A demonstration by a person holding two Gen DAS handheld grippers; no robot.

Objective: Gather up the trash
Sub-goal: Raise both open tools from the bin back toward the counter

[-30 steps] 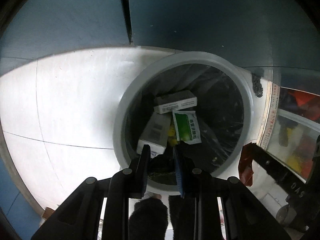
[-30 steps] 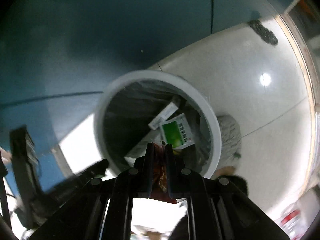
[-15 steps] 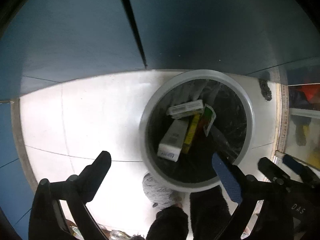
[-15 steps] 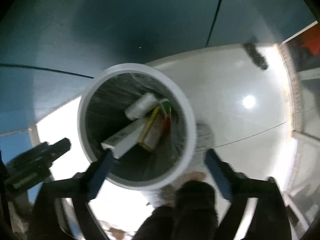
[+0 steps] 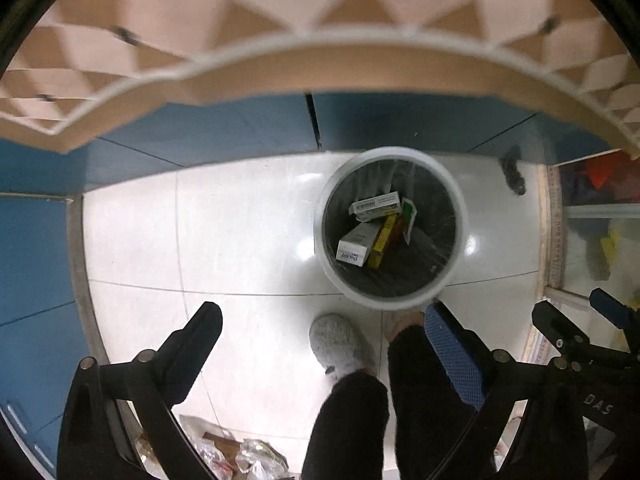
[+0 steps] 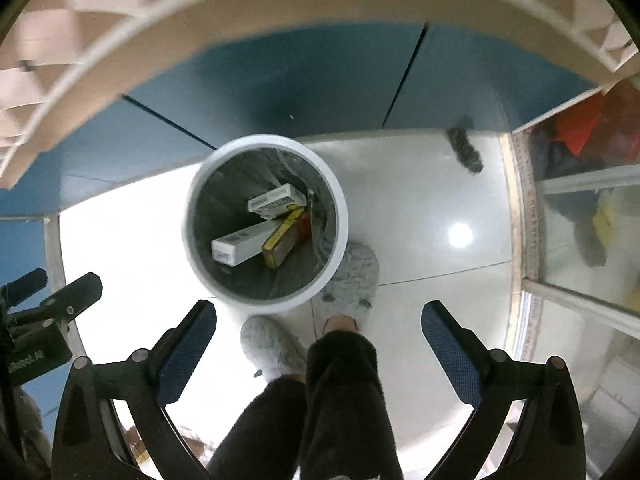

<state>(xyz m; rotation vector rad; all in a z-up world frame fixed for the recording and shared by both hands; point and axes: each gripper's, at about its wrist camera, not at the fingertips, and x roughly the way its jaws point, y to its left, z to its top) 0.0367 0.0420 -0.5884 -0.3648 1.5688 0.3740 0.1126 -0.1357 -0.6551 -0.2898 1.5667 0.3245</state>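
A round white trash bin (image 5: 452,184) with a dark liner stands on the white tiled floor; it also shows in the right wrist view (image 6: 340,208). Inside lie white cartons (image 5: 376,203) (image 6: 240,242), a yellow box (image 5: 382,240) (image 6: 282,240) and a green-and-white packet (image 5: 409,216). My left gripper (image 5: 324,322) is open and empty, well above the floor, near side of the bin. My right gripper (image 6: 320,320) is open and empty, also high above the bin.
The person's legs and grey slippers (image 5: 340,344) (image 6: 272,344) stand next to the bin. A patterned table edge (image 5: 320,64) fills the top of both views. Blue cabinet fronts (image 5: 200,132) lie behind the bin. Loose wrappers (image 5: 248,456) lie on the floor below.
Both grippers opened from shut; the right one let go of a red wrapper over the bin. Both have since risen and pulled back, so the bin looks smaller and the table edge has come into view.
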